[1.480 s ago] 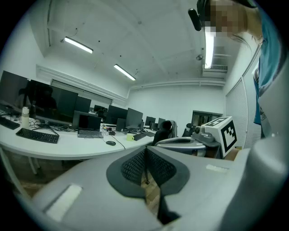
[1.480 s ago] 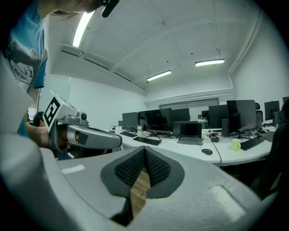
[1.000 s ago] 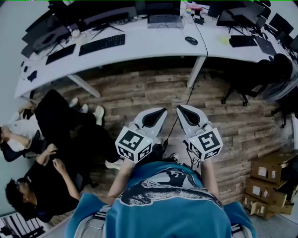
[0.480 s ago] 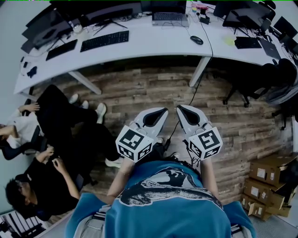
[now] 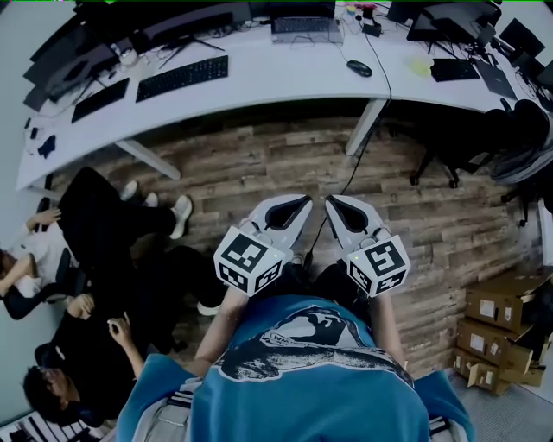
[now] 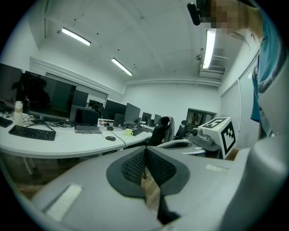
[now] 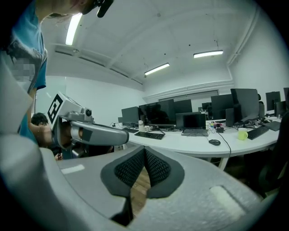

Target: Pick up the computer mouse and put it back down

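- Progress: by my read, nothing is done yet. The computer mouse (image 5: 359,68) lies flat on the white bench (image 5: 259,86), to the right of the laptop (image 5: 301,26). It sits roughly midway between the bench's back and front edges, above the slanted leg (image 5: 363,129).
- Neither gripper is anywhere near it. Both hang over the wooden floor (image 5: 259,164), well apart from the bench's front edge.
- Left to do: all 4 steps, which are approach, grasp, lift and set back down.
- Left gripper (image 5: 294,207): jaws clenched, the ribbed pads meeting at the tips with nothing between them. Only floor shows through the slit below the tips.
- Right gripper (image 5: 339,207): the same, jaws clenched on nothing, with floor showing through the slit.
- Pose: both grippers are held close in front of the person's torso, side by side. The marker cubes sit toward the body and the tips are angled in toward each other, close but with a small gap.
- Both point toward the bench and, as the gripper views suggest, only slightly below level. Each gripper view shows the benchtop and the mouse far off.
- Judgement: whichever gripper takes the mouse must release its jaws before reaching it. I cannot tell which one is meant to.
- Also noted: people (image 5: 95,259) sit on the floor near the bench's left end, clear of the straight path to the mouse.
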{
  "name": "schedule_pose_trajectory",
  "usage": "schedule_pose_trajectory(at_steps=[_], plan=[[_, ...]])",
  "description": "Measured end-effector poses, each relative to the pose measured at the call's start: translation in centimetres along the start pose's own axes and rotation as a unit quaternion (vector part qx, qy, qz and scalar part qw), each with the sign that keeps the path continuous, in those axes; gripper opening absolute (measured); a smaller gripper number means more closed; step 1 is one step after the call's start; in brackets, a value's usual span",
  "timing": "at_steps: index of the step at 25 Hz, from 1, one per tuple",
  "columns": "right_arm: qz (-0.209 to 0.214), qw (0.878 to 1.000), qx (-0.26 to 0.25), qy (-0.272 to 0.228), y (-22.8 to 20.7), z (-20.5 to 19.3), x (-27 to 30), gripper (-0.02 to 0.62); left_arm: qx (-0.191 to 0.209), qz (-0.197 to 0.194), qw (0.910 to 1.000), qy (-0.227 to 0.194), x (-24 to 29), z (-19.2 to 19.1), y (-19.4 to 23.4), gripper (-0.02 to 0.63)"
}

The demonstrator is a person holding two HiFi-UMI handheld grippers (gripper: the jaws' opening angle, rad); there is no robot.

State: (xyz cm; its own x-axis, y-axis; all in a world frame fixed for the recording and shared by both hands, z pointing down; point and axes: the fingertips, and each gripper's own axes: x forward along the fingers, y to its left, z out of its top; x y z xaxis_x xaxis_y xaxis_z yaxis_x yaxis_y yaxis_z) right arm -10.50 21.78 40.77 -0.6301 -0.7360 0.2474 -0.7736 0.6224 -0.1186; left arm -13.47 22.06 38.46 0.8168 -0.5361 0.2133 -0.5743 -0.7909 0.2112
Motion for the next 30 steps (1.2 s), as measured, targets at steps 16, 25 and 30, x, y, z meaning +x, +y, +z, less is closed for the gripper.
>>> schedule_pose_trajectory(at_steps=[16, 25, 30], plan=[[0.009, 1.000, 0.019, 0.006, -7.8, -0.7, 0.1, 0.002, -0.004, -0.003, 0.9999, 0.012, 7.5, 0.2, 0.0, 0.012], [0.056, 0.998, -0.004, 0.002, -19.2, 1.4, -0.8, 0.002, -0.017, 0.054, 0.9983, -0.015, 18.0, 3.1, -0.2, 0.012], [0.071, 0.997, -0.004, 0.000, -25.3, 1.8, -2.3, 0.002, -0.018, 0.073, 0.9970, -0.018, 23.7, 4.2, -1.4, 0.012]])
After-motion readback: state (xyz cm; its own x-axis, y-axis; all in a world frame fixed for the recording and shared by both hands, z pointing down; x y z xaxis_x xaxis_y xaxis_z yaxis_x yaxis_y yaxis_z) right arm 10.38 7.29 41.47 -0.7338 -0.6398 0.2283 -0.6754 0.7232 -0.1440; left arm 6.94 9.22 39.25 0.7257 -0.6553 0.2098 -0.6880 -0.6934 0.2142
